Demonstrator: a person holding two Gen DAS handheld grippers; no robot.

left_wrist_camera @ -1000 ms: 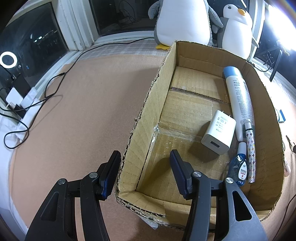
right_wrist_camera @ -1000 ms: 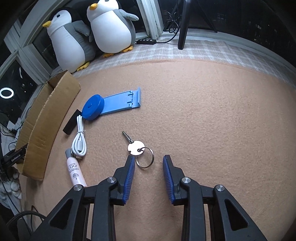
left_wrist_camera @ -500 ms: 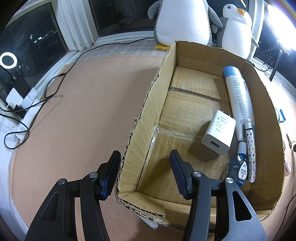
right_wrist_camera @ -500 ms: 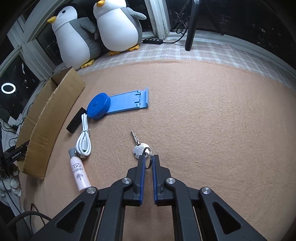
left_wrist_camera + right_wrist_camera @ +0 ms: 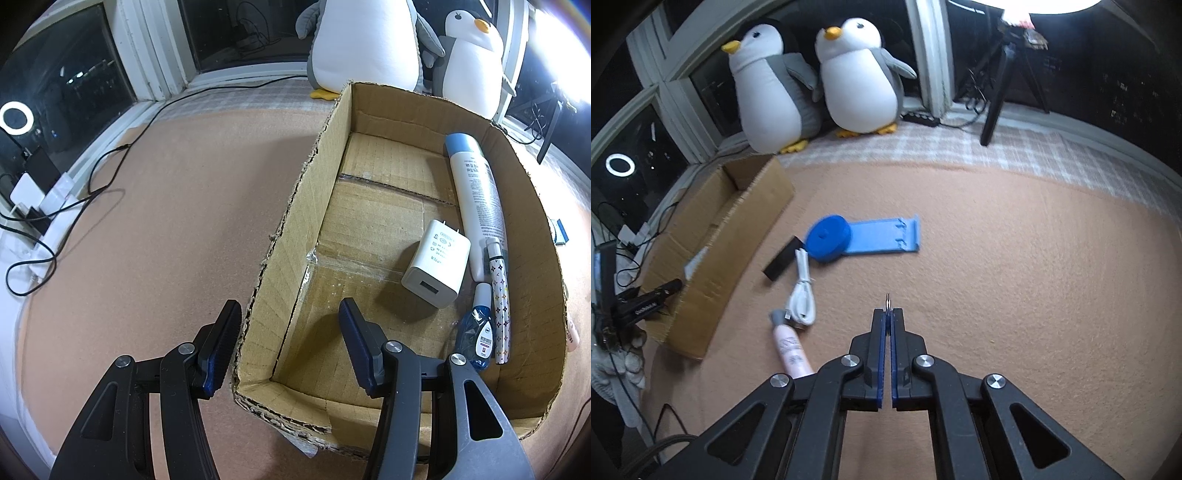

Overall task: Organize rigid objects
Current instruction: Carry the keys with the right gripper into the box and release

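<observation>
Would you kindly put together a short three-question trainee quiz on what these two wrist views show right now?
1. True or false: the right gripper is shut on the key ring.
2. Which item lies inside the cardboard box? A) blue tape measure B) white wall charger C) white USB cable
3. Fill in: the left gripper straddles the box's near-left ____ without pressing on it.

Key:
1. True; only the ring's tip shows beyond the closed pads.
2. B; the tape measure and cable lie on the carpet outside.
3. wall
</observation>
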